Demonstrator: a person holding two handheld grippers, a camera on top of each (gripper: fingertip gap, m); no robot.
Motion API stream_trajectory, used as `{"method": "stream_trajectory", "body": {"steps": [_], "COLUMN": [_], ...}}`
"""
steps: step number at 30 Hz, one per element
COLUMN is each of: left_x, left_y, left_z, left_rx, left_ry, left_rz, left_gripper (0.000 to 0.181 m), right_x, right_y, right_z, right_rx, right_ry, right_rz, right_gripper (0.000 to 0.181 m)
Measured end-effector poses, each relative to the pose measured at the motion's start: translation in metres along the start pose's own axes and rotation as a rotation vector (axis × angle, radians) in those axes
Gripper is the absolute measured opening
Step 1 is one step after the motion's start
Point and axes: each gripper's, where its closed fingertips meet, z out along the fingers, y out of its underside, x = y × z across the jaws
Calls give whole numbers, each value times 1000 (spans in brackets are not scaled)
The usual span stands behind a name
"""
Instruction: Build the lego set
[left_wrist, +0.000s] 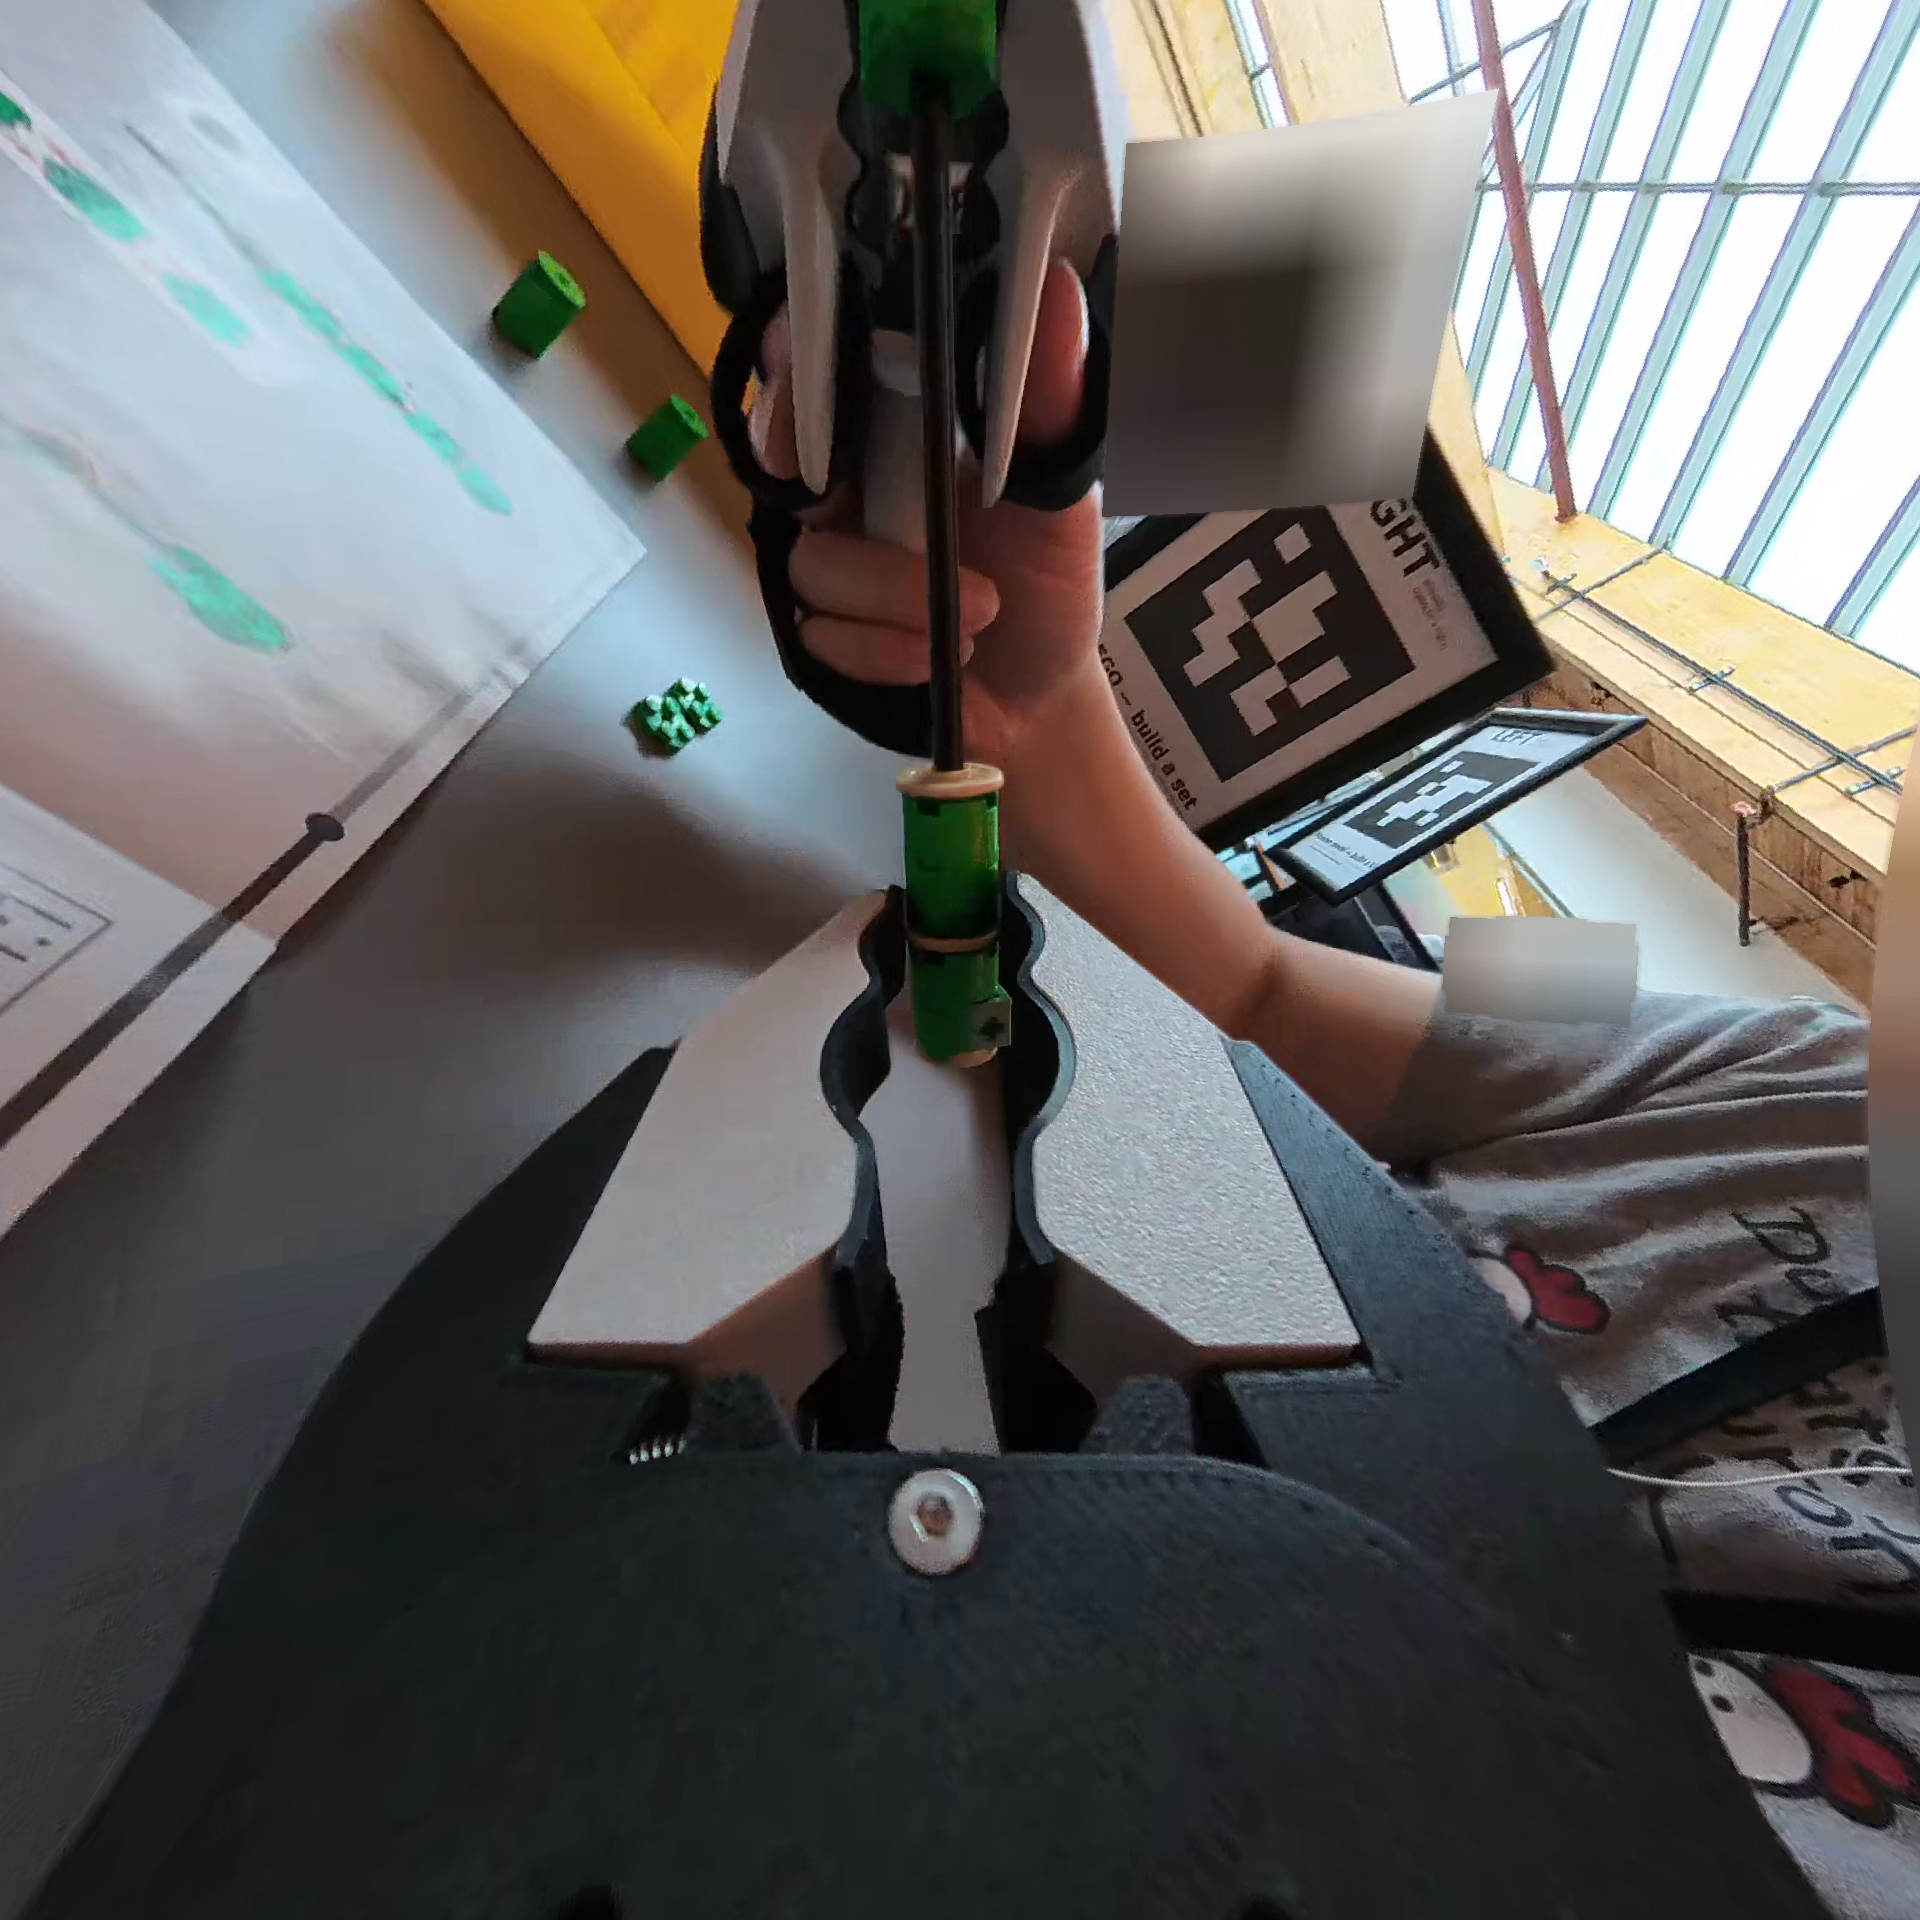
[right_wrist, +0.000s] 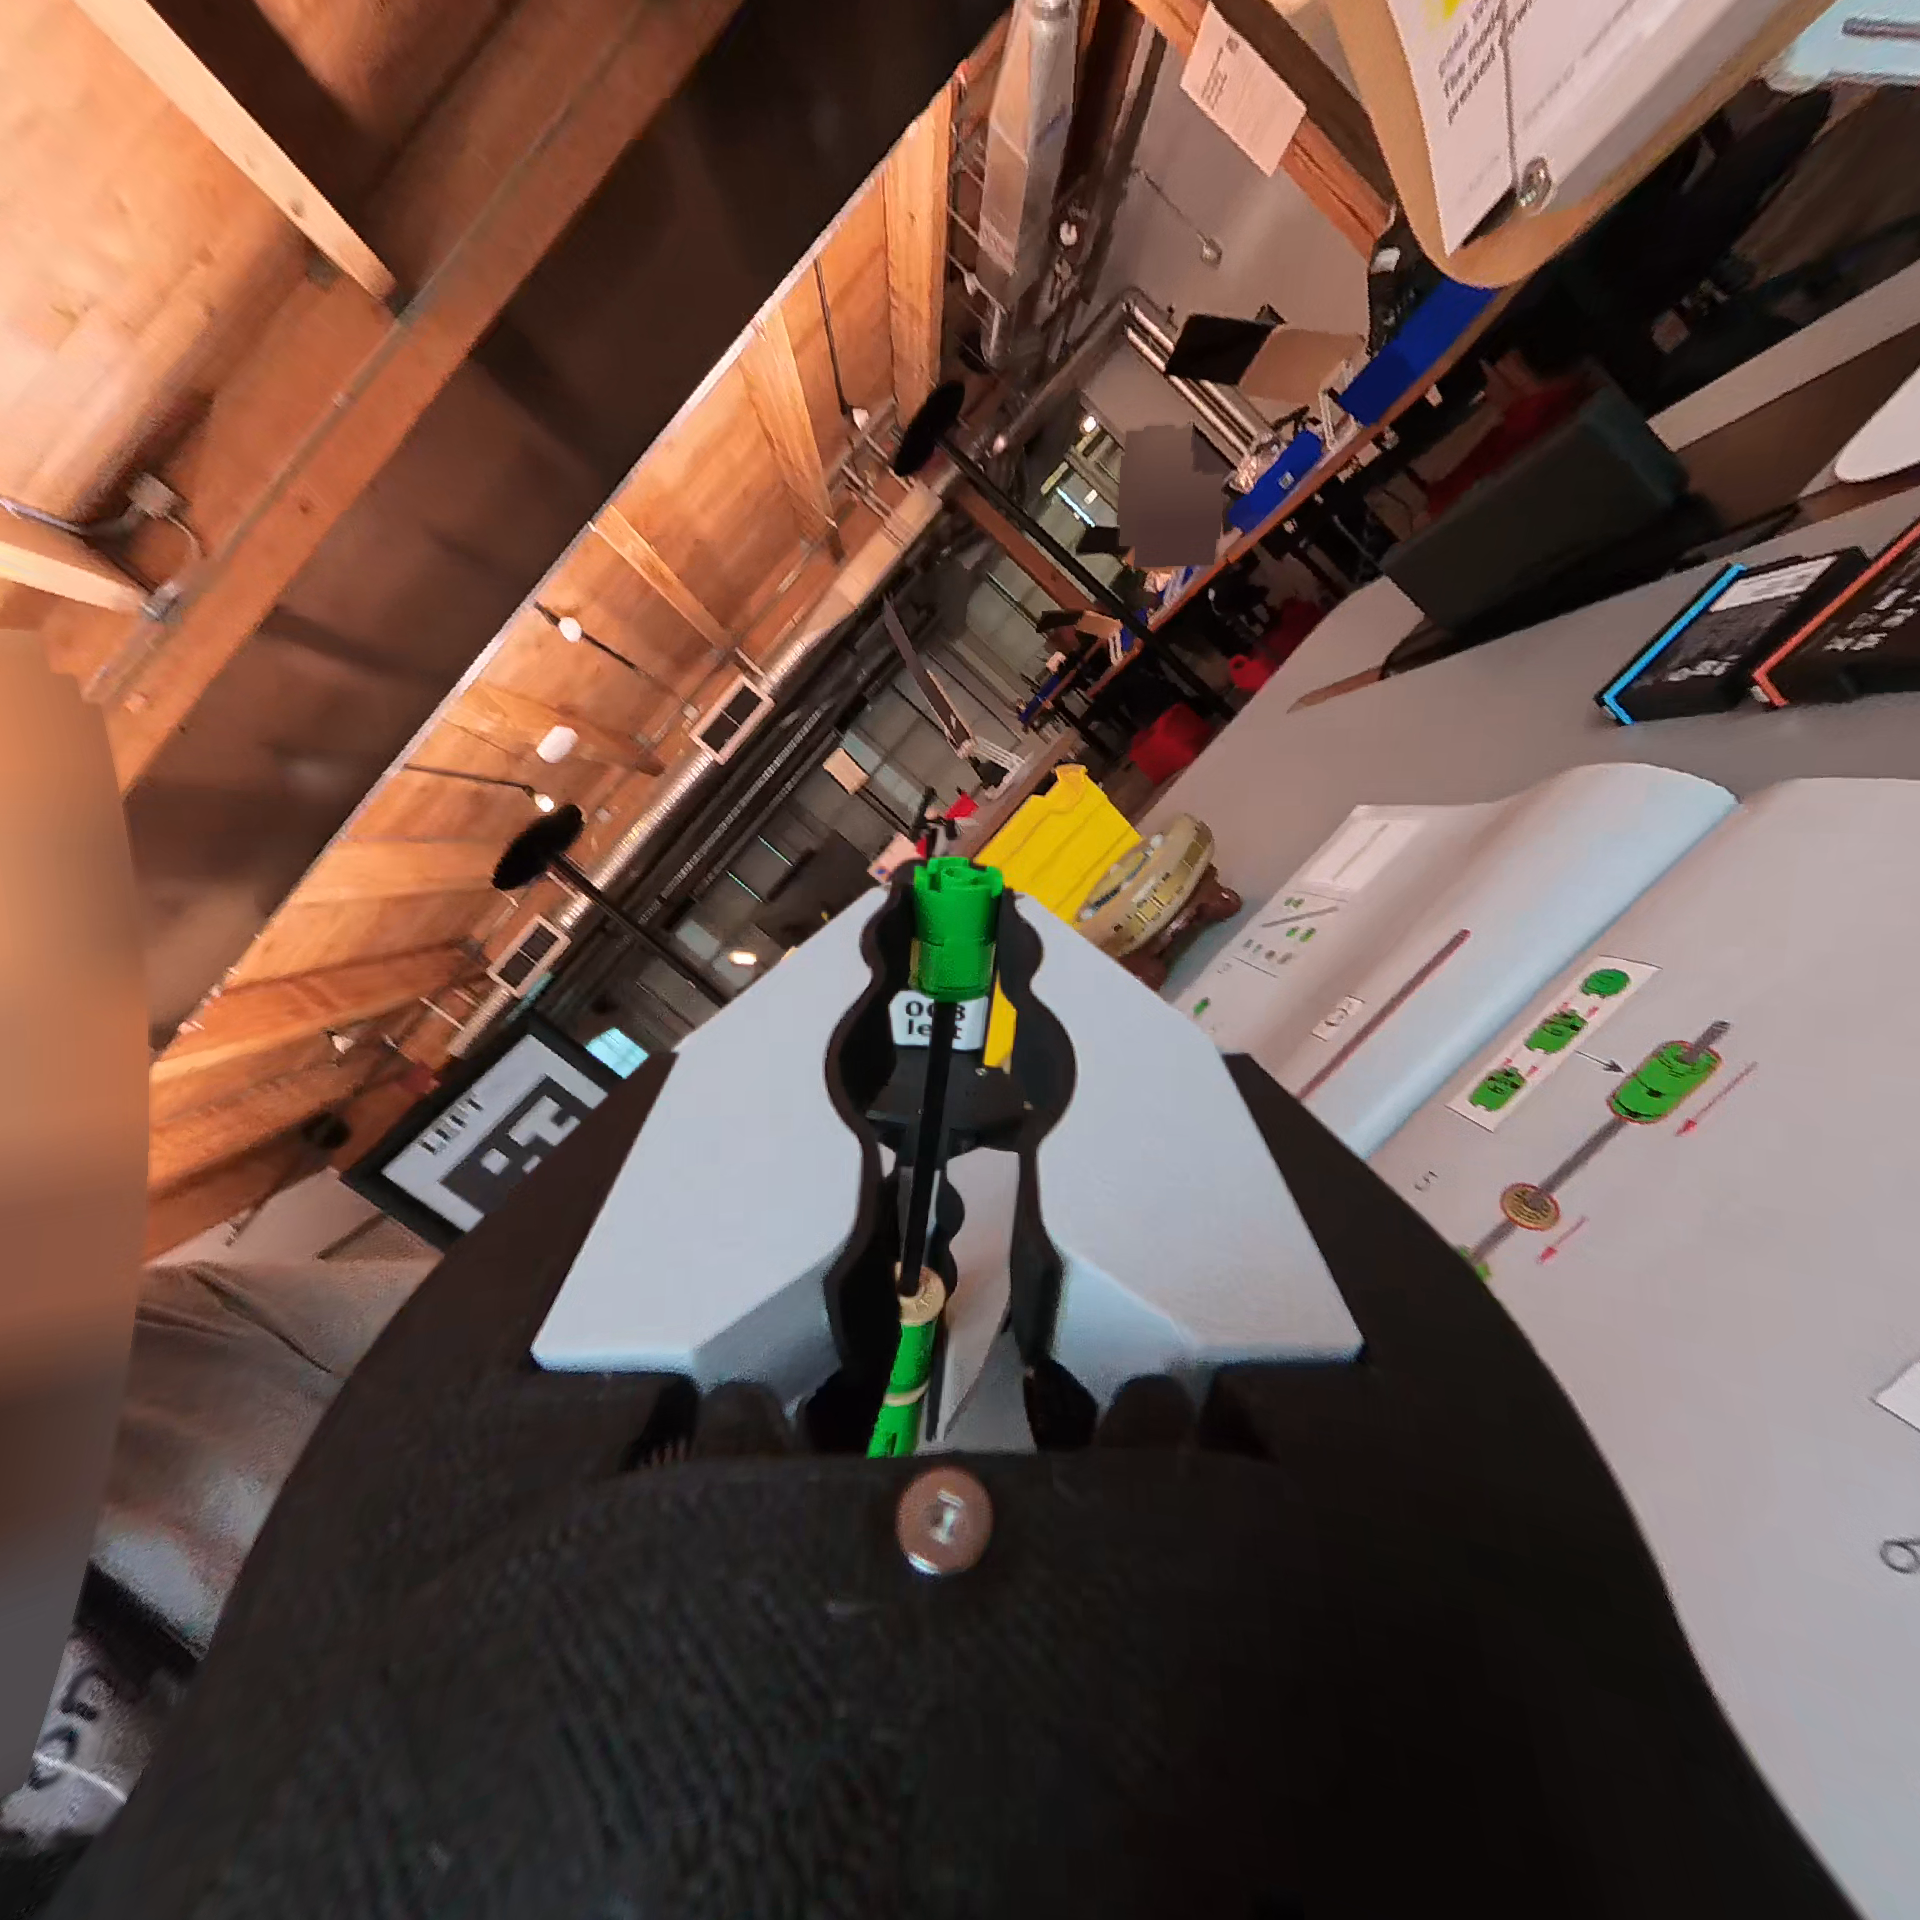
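My left gripper (left_wrist: 951, 896) is shut on a stack of green round bricks with tan discs (left_wrist: 951, 935), threaded on a thin black axle (left_wrist: 940, 468). The axle runs up to my right gripper (left_wrist: 916, 78), which is shut on a single green round brick (left_wrist: 920, 57) at the axle's far end. In the right wrist view the right gripper (right_wrist: 954, 906) pinches that green brick (right_wrist: 954, 930) at its fingertips. The axle (right_wrist: 930, 1153) runs back between the fingers to the stack (right_wrist: 906, 1382). Both grippers are held above the grey table.
Loose green bricks lie on the table (left_wrist: 538, 307), (left_wrist: 665, 436), (left_wrist: 675, 717). Printed instruction sheets (left_wrist: 260, 468), (right_wrist: 1621, 1049) lie beside them. A yellow bin (left_wrist: 582, 94) stands at the back. Framed marker cards (left_wrist: 1299, 644) and the person's forearm (left_wrist: 1195, 883) are to the right. The grippers' ends are close to 12 cm from one another.
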Motion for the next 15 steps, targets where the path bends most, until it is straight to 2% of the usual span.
{"method": "stream_trajectory", "body": {"steps": [7,15], "left_x": [-14,-22], "left_y": [-6,2], "left_z": [-6,-3], "left_rx": [41,-7], "left_ry": [-3,-48], "left_rz": [-38,-60], "left_gripper": [14,15], "right_x": [17,23], "right_y": [-2,5], "right_z": [-12,-15], "right_rx": [30,38], "right_ry": [24,-13], "right_rz": [24,7], "right_gripper": [13,14]}}
